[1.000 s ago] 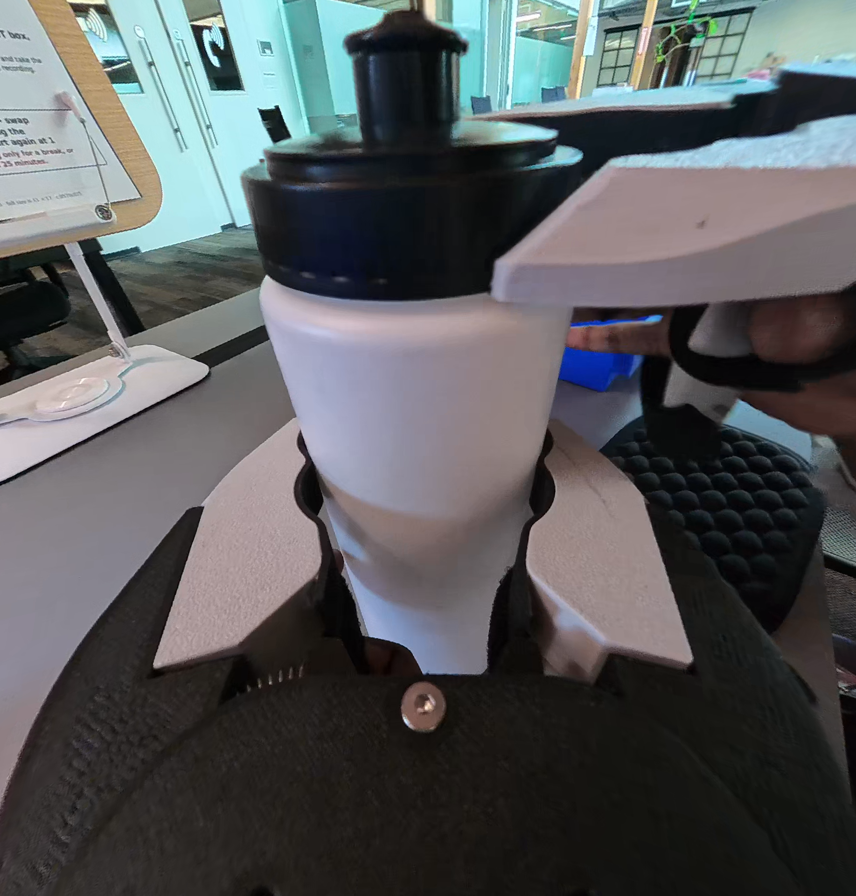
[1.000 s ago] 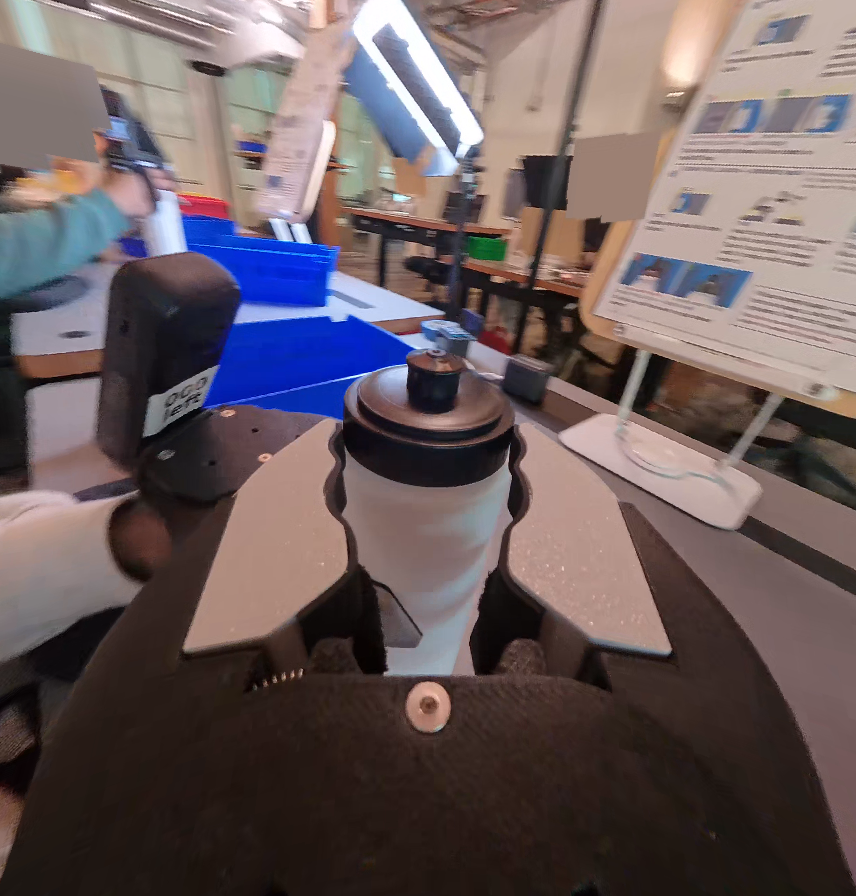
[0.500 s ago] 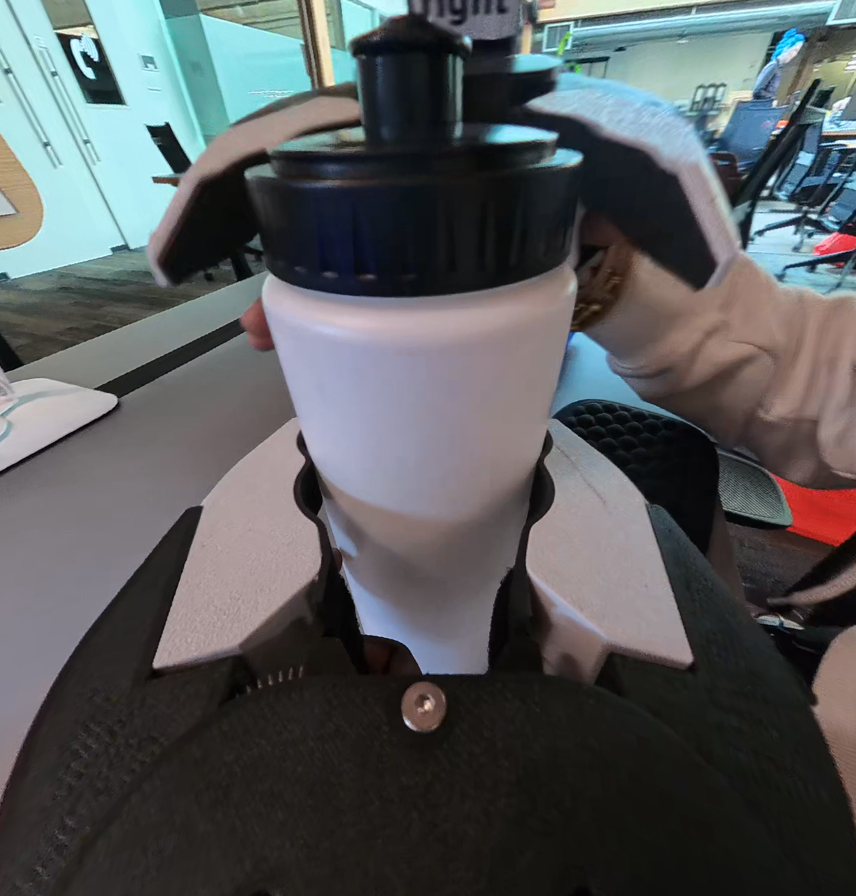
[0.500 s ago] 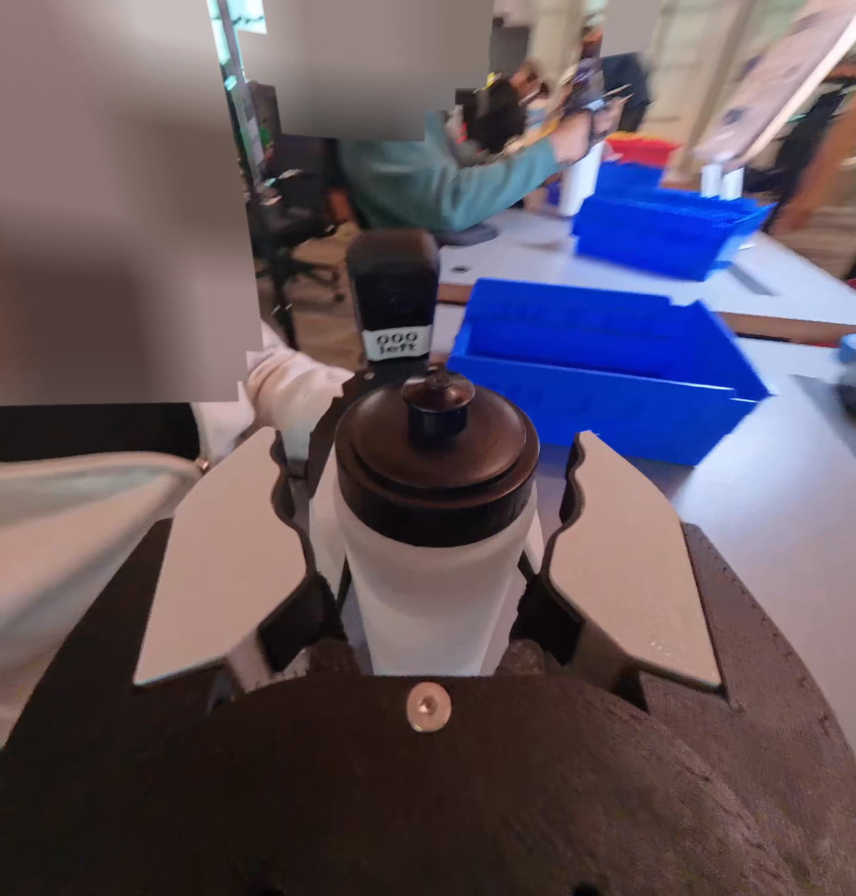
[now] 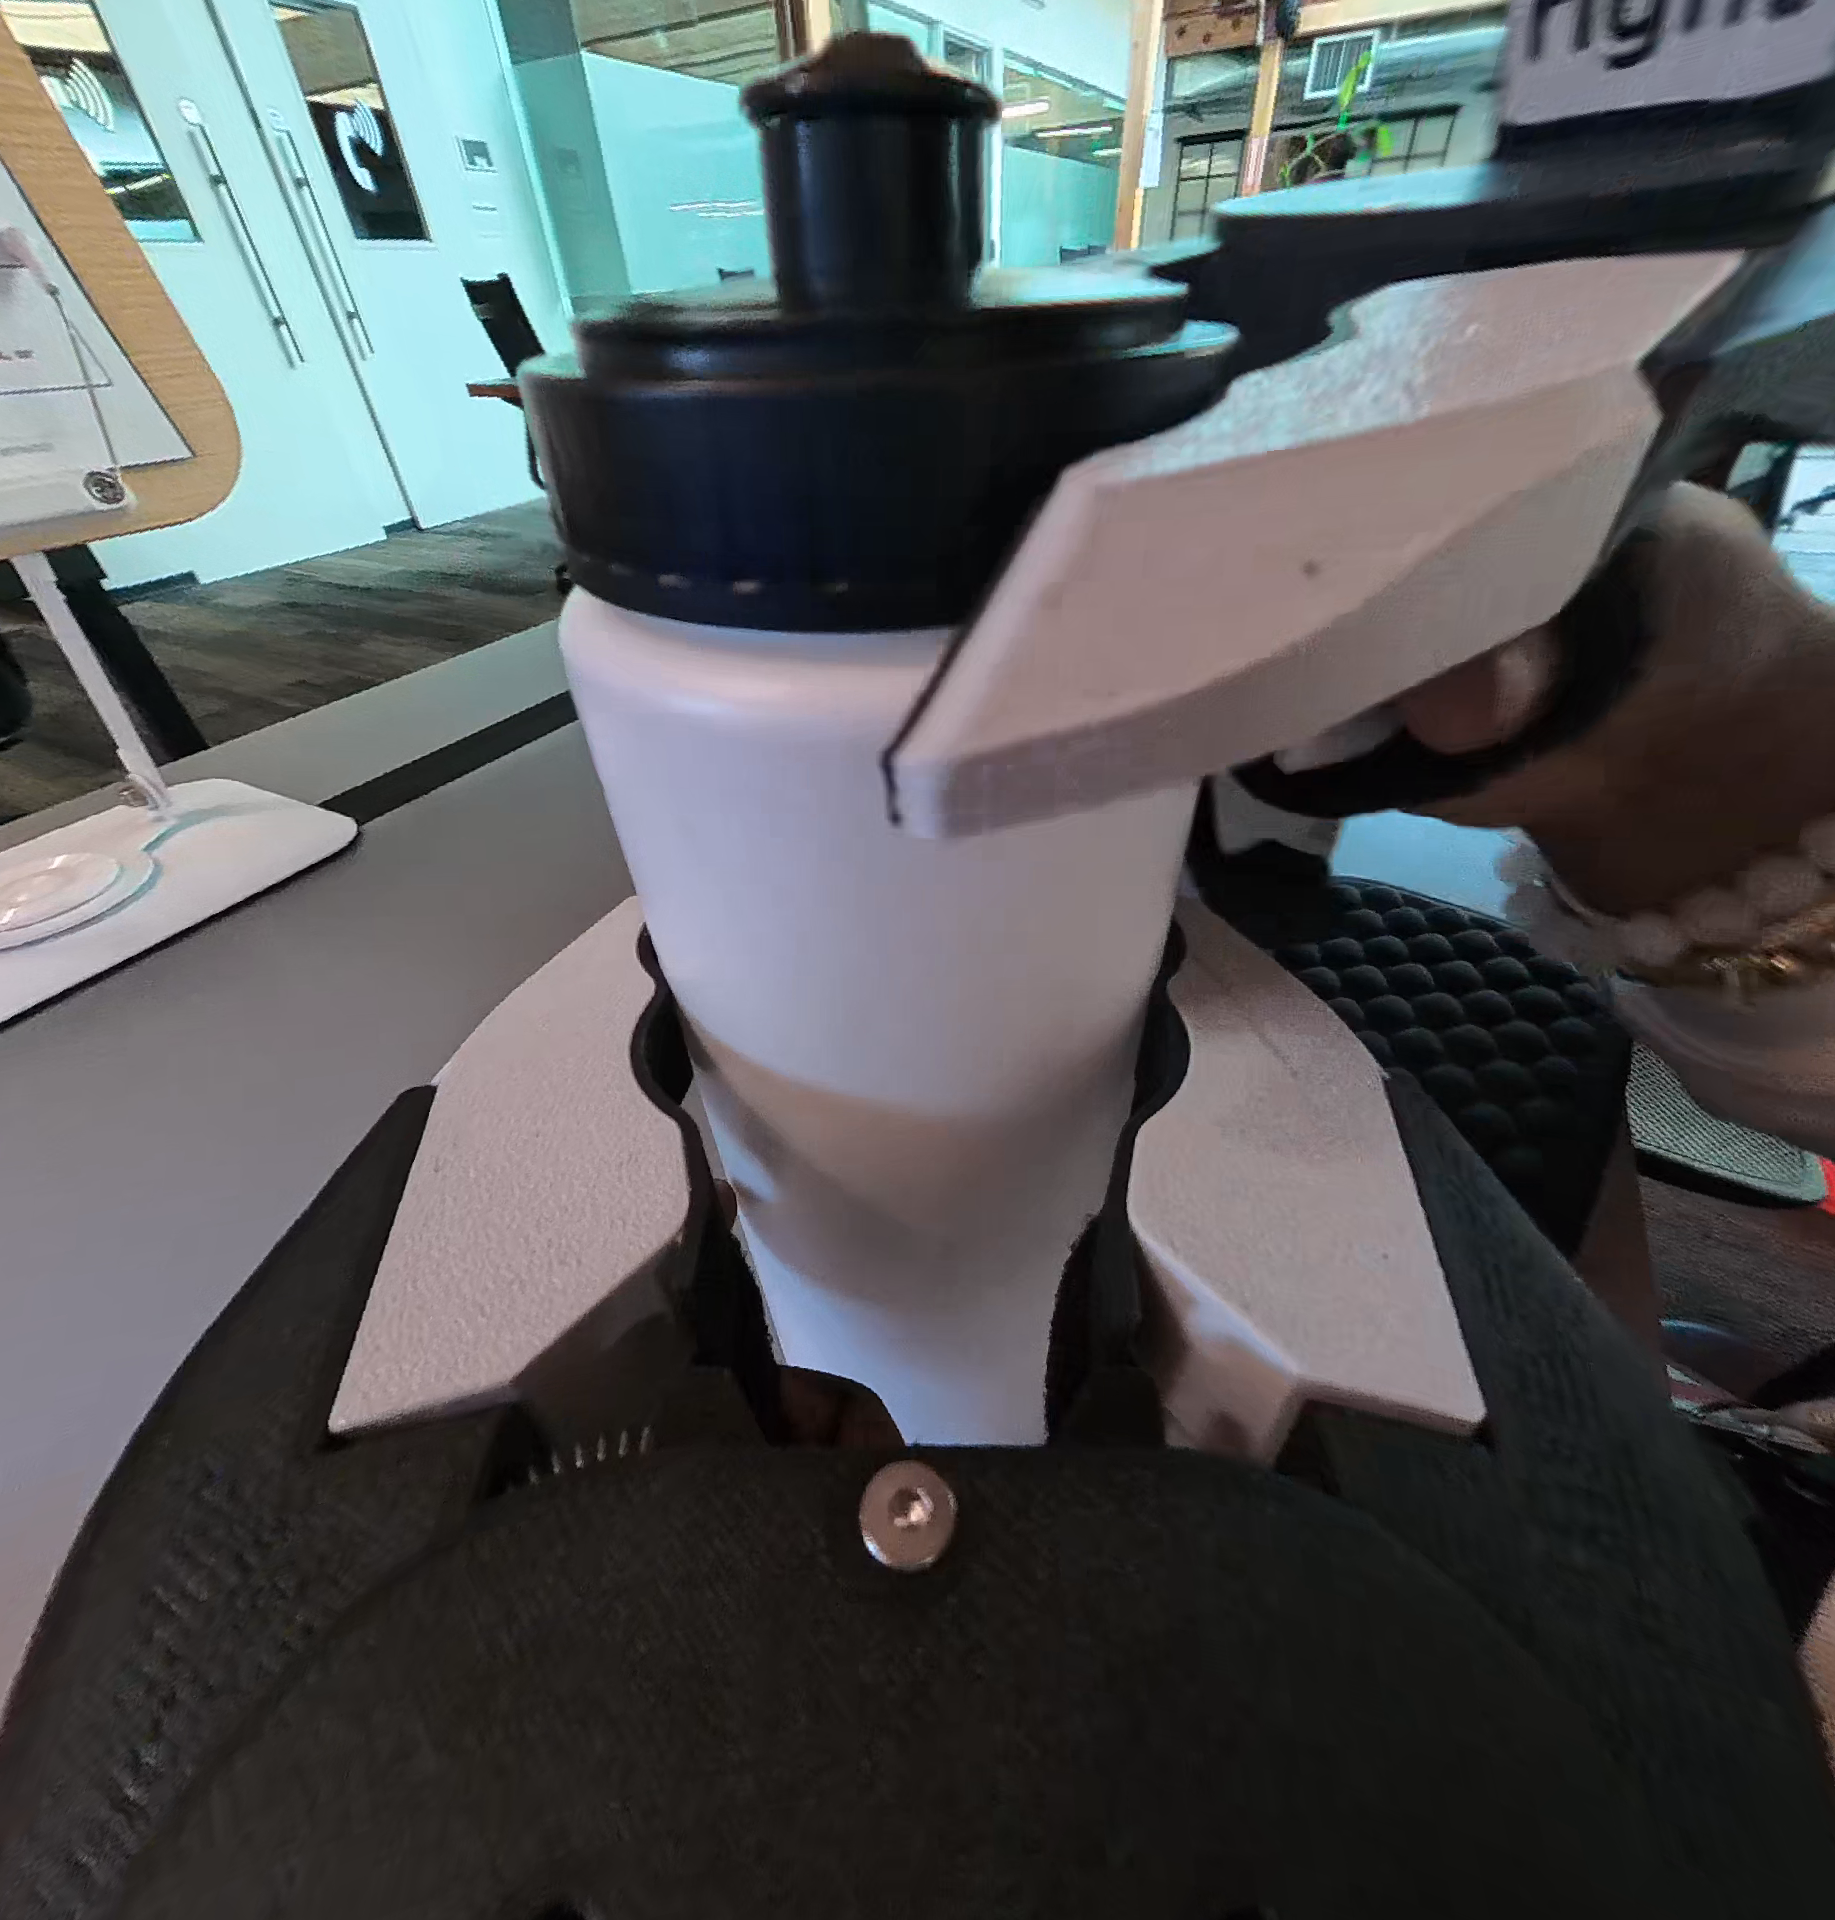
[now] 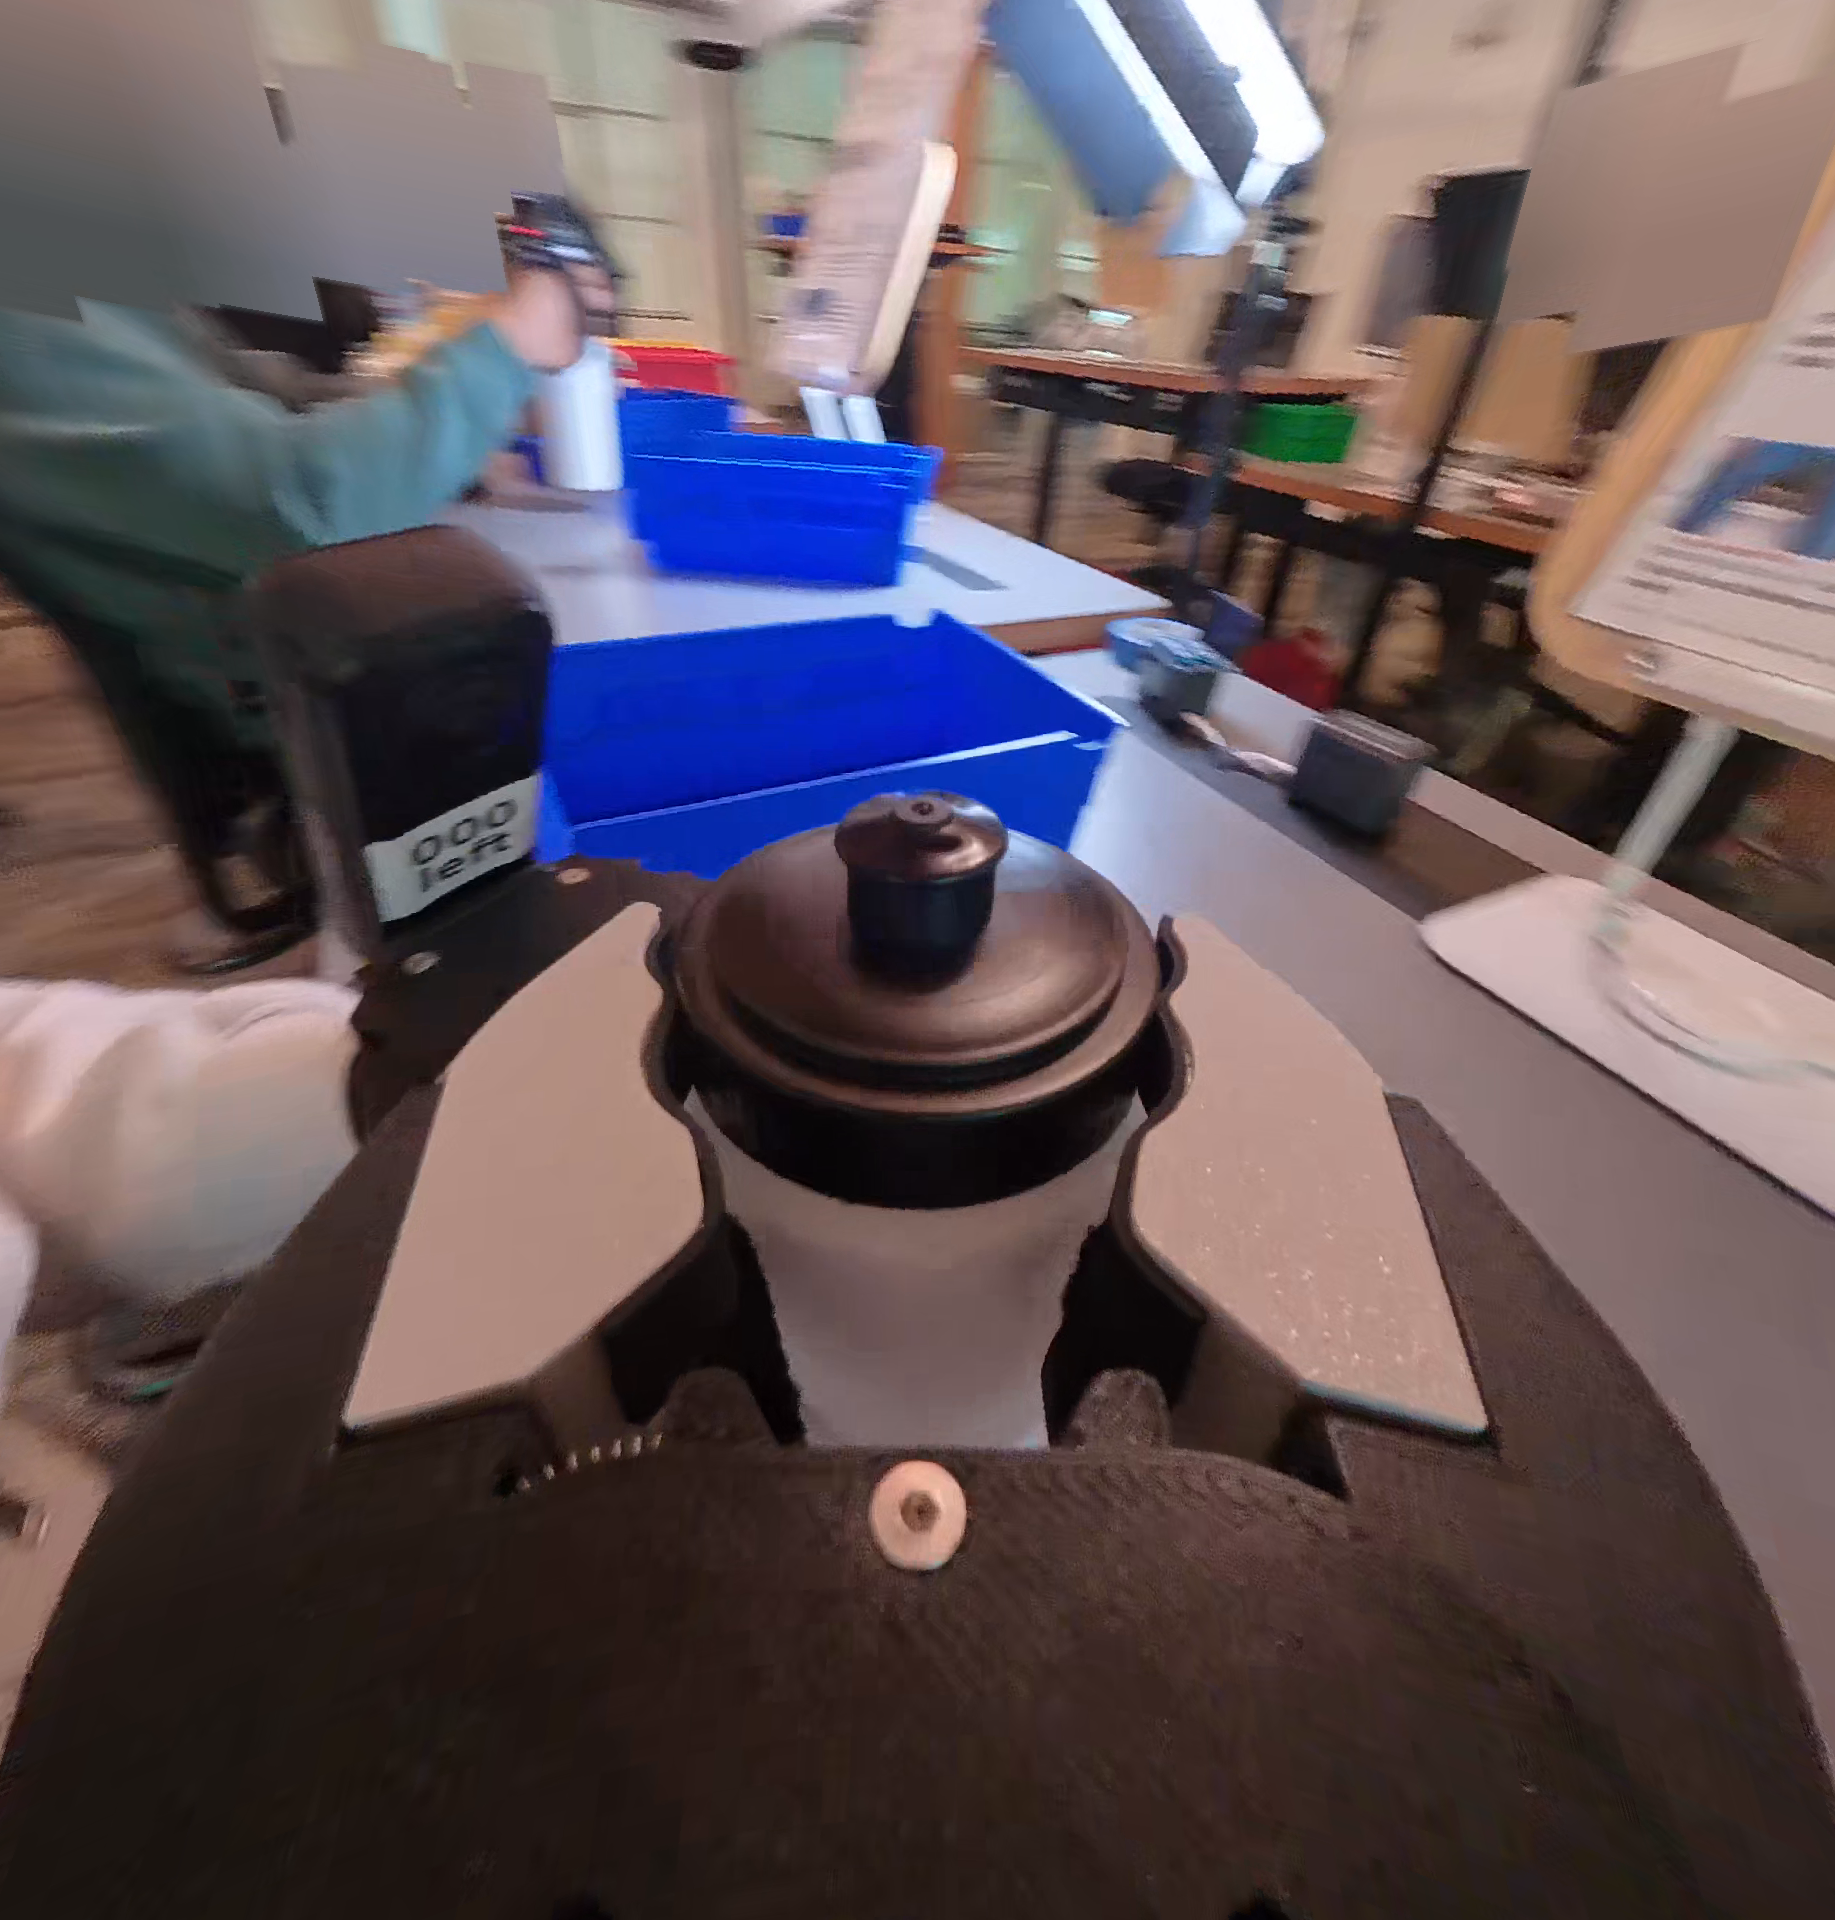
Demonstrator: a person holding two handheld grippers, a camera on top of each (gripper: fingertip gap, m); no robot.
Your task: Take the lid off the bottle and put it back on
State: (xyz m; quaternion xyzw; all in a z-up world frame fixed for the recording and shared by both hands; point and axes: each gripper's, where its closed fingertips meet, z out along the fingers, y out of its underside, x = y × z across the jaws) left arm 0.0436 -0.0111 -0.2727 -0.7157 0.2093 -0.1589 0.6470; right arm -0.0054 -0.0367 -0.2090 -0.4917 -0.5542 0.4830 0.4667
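Observation:
A white bottle (image 5: 840,810) with a black spouted lid (image 5: 788,488) stands upright in my left gripper (image 5: 908,935), which is shut on the bottle's lower body. My right gripper (image 6: 908,935) comes in from the right at lid height and is shut on the lid (image 6: 913,1049), with a grey finger on each side of it. One of its fingers (image 5: 1256,623) crosses the lid's right side in the left wrist view. The lid sits on the bottle's neck (image 6: 913,1299). The bottle's base is hidden.
The grey table (image 5: 217,1039) carries a sign stand on a white base (image 5: 113,883) to the left. Blue bins (image 6: 788,727) and a small grey box (image 6: 1354,769) lie beyond the bottle. A black mesh chair (image 5: 1453,1018) is at right. A person in a teal sleeve (image 6: 217,447) works behind. There is about 7 centimeters between the tips of the two grippers.
Half a second ago my right gripper stood open around the lid on the bottle's far side. It has swung round to the bottle's right and closed on the lid. My left gripper still holds the bottle.

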